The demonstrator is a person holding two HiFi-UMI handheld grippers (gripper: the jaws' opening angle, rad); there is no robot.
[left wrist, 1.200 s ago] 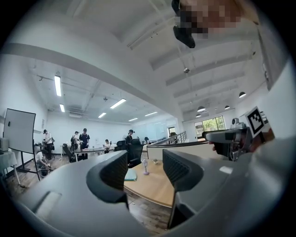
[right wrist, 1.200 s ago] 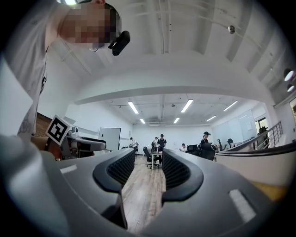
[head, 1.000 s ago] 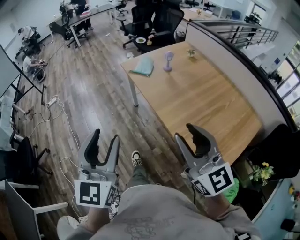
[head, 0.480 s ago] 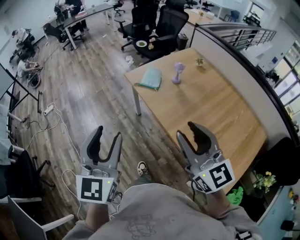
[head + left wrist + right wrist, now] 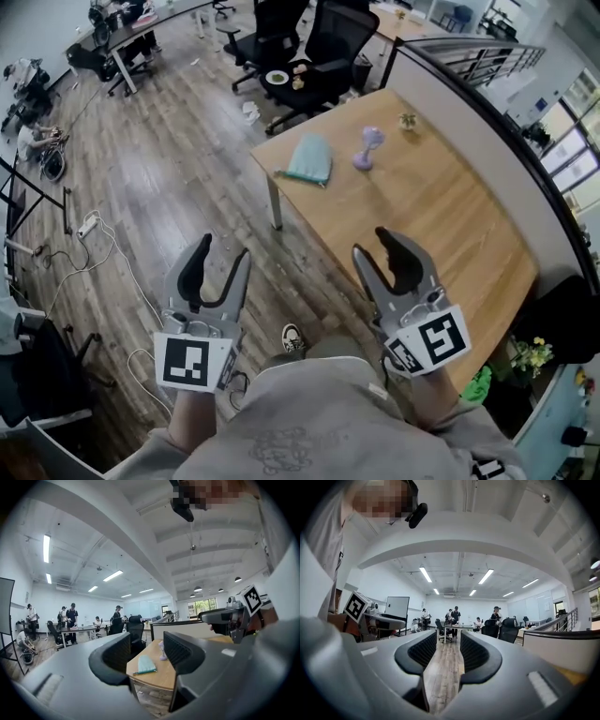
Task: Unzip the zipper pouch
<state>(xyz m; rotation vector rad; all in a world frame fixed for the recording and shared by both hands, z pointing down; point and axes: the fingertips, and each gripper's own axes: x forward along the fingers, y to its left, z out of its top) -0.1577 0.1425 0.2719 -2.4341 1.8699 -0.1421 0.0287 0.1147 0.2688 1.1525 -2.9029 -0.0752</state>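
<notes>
The zipper pouch (image 5: 309, 159) is teal and lies flat near the far left corner of the wooden table (image 5: 422, 225). In the left gripper view the pouch (image 5: 146, 664) shows far off, between the jaws. My left gripper (image 5: 222, 251) is open and empty, held over the wooden floor well short of the table. My right gripper (image 5: 373, 246) is also open and empty, at the table's near edge. In its own view the left gripper (image 5: 146, 644) holds nothing. The right gripper (image 5: 448, 656) shows only floor between its jaws.
A small purple fan (image 5: 367, 148) and a tiny potted plant (image 5: 407, 121) stand on the table beyond the pouch. Black office chairs (image 5: 328, 47) crowd the table's far end. A partition (image 5: 487, 122) runs along its right side. Cables (image 5: 89, 225) lie on the floor at left.
The table and pouch sit lower and nearer in the head view, as I have moved toward them. Both grippers stay open and empty at the same spacing.
</notes>
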